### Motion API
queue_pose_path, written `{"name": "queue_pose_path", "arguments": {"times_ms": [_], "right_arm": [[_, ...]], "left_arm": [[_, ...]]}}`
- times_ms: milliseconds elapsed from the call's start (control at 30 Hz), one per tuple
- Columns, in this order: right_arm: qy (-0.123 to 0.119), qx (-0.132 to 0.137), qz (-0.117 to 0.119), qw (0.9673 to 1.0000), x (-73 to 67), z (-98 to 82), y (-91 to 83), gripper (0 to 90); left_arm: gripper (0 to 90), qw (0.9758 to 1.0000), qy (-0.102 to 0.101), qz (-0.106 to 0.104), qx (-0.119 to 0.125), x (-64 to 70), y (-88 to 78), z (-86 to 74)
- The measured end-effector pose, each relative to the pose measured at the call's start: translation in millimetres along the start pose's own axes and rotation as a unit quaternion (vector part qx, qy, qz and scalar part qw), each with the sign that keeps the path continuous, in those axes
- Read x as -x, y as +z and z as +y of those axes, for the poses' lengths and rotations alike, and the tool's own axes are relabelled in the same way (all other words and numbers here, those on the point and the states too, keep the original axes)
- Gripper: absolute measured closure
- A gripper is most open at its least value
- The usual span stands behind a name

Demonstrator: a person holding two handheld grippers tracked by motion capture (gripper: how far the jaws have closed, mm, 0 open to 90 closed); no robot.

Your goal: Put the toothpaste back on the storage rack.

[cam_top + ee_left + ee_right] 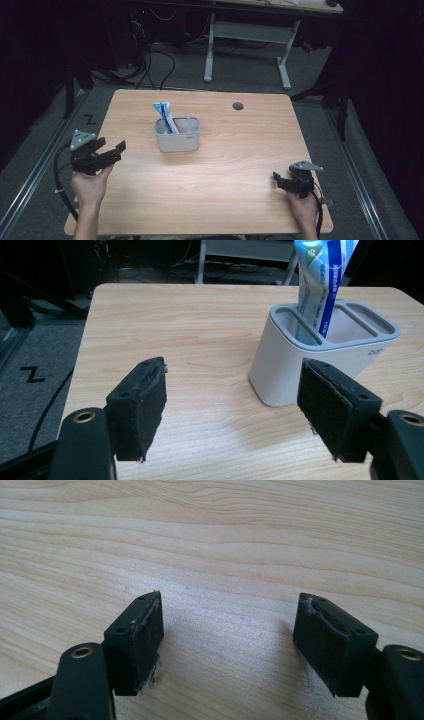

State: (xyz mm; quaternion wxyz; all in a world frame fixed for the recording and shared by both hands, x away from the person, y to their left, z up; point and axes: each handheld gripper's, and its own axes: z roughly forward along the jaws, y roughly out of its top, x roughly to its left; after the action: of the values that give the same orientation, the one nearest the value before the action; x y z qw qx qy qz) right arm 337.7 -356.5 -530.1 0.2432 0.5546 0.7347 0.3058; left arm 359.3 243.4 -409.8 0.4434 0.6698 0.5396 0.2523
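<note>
Toothpaste tube [164, 115] stands upright in the left compartment of a grey-white holder [177, 141], which sits near the middle of the wooden surface [225, 165]. In the left gripper view the tube [320, 280] rises well above the holder's rim [280, 365], its blue-and-white printed body leaning slightly, its top cut off by the frame.

I judge the tube light and soft: a laminated sleeve that gives under pressure, fairly slick on its printed face, not fragile but easy to crease (and liable to squeeze out paste if the cap end is loose, which I cannot see). The best hold looks to be the exposed upper part above the rim, across its flat faces, with a gentle close and a straight upward lift so the holder does not tip or drag along.

The left gripper [102, 150] hovers to the left of the holder, jaws spread wide and holding nothing, pointed toward it. The right gripper [290, 181] sits near the right front of the surface, well apart from the holder, jaws likewise wide and empty over bare wood.
</note>
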Motion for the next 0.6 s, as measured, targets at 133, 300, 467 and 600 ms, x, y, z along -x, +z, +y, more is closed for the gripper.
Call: {"name": "queue_pose_path", "arguments": {"times_ms": [133, 300, 467, 600], "right_arm": [[0.000, 0.000, 0.000, 1.0000, 0.0, 0.0, 0.0, 28.1], [0.000, 0.000, 0.000, 1.0000, 0.0, 0.0, 0.0, 28.1], [0.000, 0.000, 0.000, 1.0000, 0.0, 0.0, 0.0, 28.1], [0.001, 0.000, 0.000, 1.0000, -0.1, 0.0, 0.0, 28.1]], "left_arm": [[28.4, 1.0000, 0.001, 0.002, -0.005, -0.8, 0.6, -3.7], [28.4, 1.0000, -0.004, 0.003, -0.004, -1.6, 0.2, -6.5], [28.4, 1.0000, -0.001, 0.007, -0.006, -0.6, 0.6, -10.0], [28.4, 0.9999, -0.006, 0.008, -0.011, -1.6, 2.9, -16.2]]}}
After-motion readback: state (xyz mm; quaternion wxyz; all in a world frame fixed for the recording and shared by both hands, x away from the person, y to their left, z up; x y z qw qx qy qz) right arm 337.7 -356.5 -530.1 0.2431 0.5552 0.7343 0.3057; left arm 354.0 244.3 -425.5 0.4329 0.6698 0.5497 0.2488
